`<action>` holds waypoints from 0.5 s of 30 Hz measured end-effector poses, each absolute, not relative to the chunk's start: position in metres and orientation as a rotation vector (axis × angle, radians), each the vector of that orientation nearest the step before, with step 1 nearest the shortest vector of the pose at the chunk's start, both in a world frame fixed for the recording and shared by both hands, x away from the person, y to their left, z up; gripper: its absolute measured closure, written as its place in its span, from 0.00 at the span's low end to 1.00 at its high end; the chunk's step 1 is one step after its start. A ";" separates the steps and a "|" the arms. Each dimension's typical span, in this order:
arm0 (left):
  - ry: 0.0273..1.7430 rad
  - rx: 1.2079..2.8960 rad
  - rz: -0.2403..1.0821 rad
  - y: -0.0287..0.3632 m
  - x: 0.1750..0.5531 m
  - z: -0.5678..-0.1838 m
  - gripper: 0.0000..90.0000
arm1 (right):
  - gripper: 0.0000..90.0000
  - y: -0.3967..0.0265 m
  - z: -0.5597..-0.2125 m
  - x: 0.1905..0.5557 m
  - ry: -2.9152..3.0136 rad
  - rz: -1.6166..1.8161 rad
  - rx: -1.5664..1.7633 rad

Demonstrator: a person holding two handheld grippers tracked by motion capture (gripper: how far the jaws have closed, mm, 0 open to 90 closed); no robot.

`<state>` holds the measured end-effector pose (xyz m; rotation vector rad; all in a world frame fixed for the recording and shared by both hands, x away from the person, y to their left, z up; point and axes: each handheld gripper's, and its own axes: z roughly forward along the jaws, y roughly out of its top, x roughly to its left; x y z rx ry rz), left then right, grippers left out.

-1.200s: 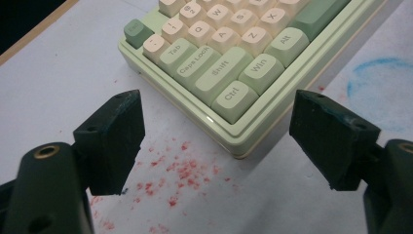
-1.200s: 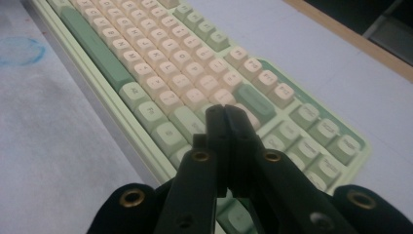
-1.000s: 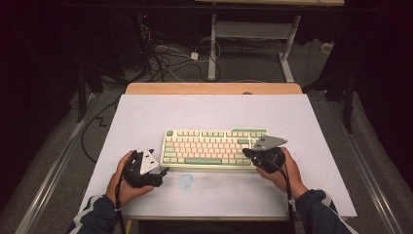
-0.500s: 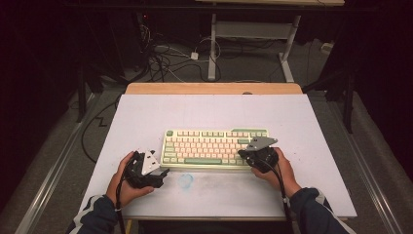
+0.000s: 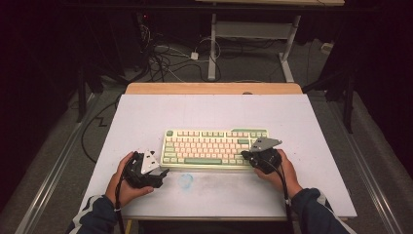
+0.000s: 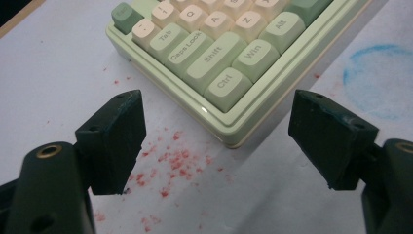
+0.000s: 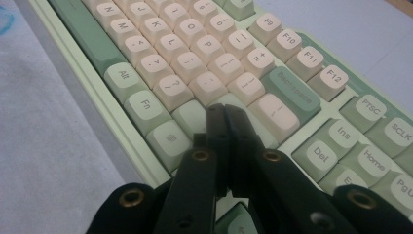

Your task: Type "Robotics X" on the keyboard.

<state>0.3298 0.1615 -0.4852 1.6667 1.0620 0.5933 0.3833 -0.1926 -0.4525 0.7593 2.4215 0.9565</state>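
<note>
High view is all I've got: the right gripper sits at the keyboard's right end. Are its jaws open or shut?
Observer: Shut. The right gripper has its jaws pressed together, tips over a pale green key beside the ? key.
Operator: And the left one?
Observer: The left gripper is open, jaws wide apart, aimed at the keyboard corner by the Ctrl key, not touching it.
Operator: Anything on the table there?
Observer: Red specks on the white table between those jaws.

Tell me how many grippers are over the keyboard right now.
1. The right gripper, jaws shut, is over the keyboard's right end; the left gripper, jaws open, sits off its near left corner.
</note>
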 end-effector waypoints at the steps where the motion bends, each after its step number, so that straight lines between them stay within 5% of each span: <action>1: 1.070 1.658 0.589 0.162 0.330 -0.484 0.22 | 1.00 -0.193 -0.453 0.383 2.419 0.956 0.757; 6: 1.104 1.656 0.566 0.167 0.331 -0.480 0.27 | 1.00 -0.193 -0.453 0.382 2.412 0.951 0.746; 15: 1.129 1.672 0.492 0.173 0.332 -0.476 0.65 | 1.00 -0.192 -0.454 0.381 2.408 0.944 0.746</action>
